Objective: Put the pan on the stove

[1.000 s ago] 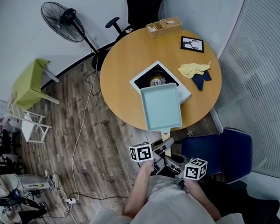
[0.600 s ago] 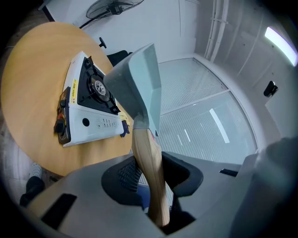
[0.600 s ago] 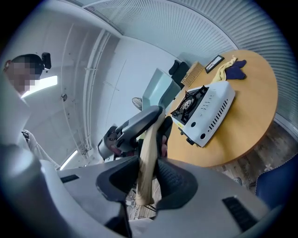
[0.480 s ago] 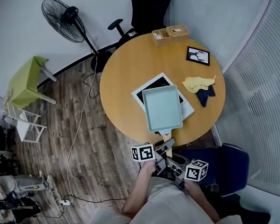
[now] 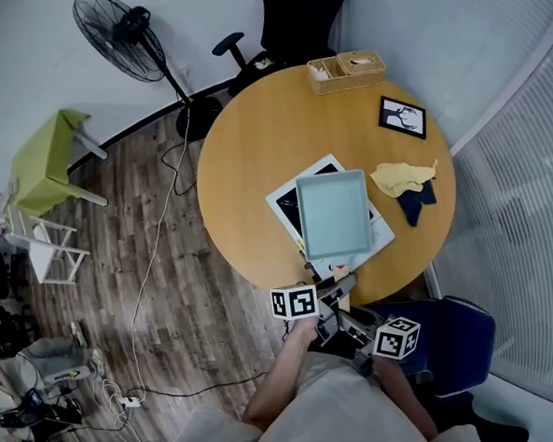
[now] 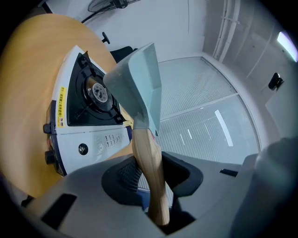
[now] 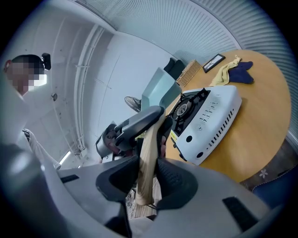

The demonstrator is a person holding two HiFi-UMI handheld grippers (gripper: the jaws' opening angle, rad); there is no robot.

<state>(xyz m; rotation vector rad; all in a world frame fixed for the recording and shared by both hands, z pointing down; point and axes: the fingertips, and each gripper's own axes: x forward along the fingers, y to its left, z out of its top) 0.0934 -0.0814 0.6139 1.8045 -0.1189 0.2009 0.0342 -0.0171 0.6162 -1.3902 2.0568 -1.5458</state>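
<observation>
A pale teal square pan (image 5: 334, 214) with a wooden handle (image 6: 149, 158) hangs over the white portable stove (image 5: 285, 204) on the round wooden table (image 5: 244, 143). My left gripper (image 5: 327, 289) is shut on the handle close behind the pan. Further back, my right gripper (image 5: 346, 316) is shut on the end of the same handle (image 7: 148, 158). In the left gripper view the pan (image 6: 139, 79) appears tilted above the burner (image 6: 98, 91). The right gripper view shows the stove (image 7: 209, 116) beyond the left gripper (image 7: 135, 128). The pan hides most of the stove top in the head view.
On the table behind the stove lie a yellow cloth (image 5: 400, 177), a dark blue cloth (image 5: 417, 202), a framed picture (image 5: 402, 117) and a wicker box (image 5: 347, 71). A blue chair (image 5: 452, 335) stands at my right, with a fan (image 5: 115, 29) and a green stool (image 5: 44, 159) to the left.
Both grippers have carried the pan forward from the table's near edge; it now covers more of the stove.
</observation>
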